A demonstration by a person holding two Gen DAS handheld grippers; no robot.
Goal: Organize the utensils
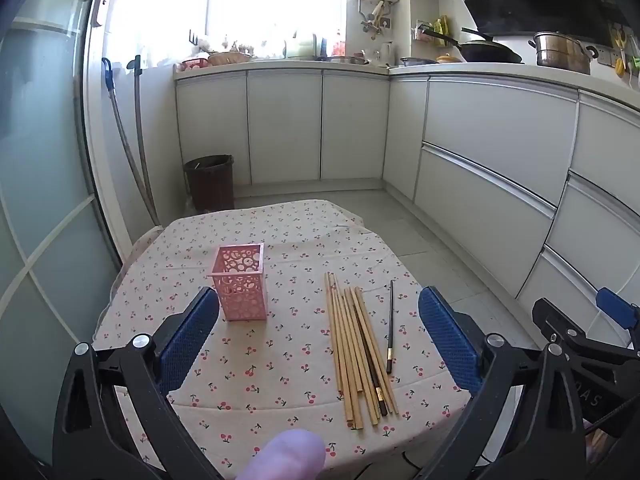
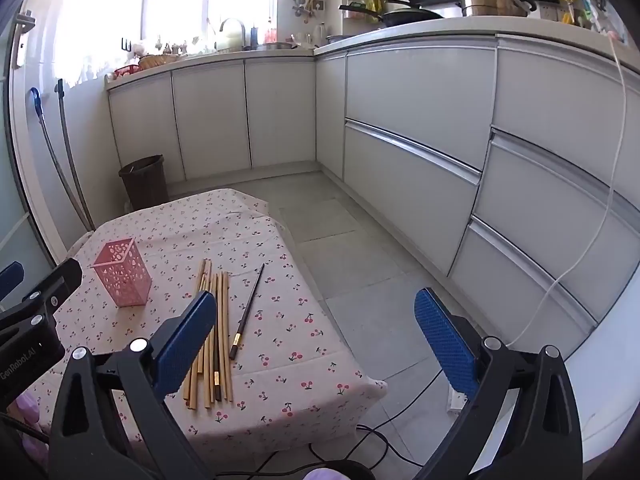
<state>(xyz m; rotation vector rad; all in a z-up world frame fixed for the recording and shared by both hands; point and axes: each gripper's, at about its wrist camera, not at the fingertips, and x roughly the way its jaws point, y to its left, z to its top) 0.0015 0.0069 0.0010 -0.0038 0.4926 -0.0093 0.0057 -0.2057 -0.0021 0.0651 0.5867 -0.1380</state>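
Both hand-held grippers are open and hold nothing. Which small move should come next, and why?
Probably lower the right hand-held gripper toward the lone dark chopstick. It lies apart from the bamboo chopsticks, so it is easiest to pinch alone. The pink holder stands upright and looks empty.

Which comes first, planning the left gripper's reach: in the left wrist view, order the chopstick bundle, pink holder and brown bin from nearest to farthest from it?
1. Chopstick bundle, lying right of centre between the left gripper's open fingers.
2. Pink holder, upright, just beyond the left finger's tip.
3. Brown bin, on the floor past the table's far edge.
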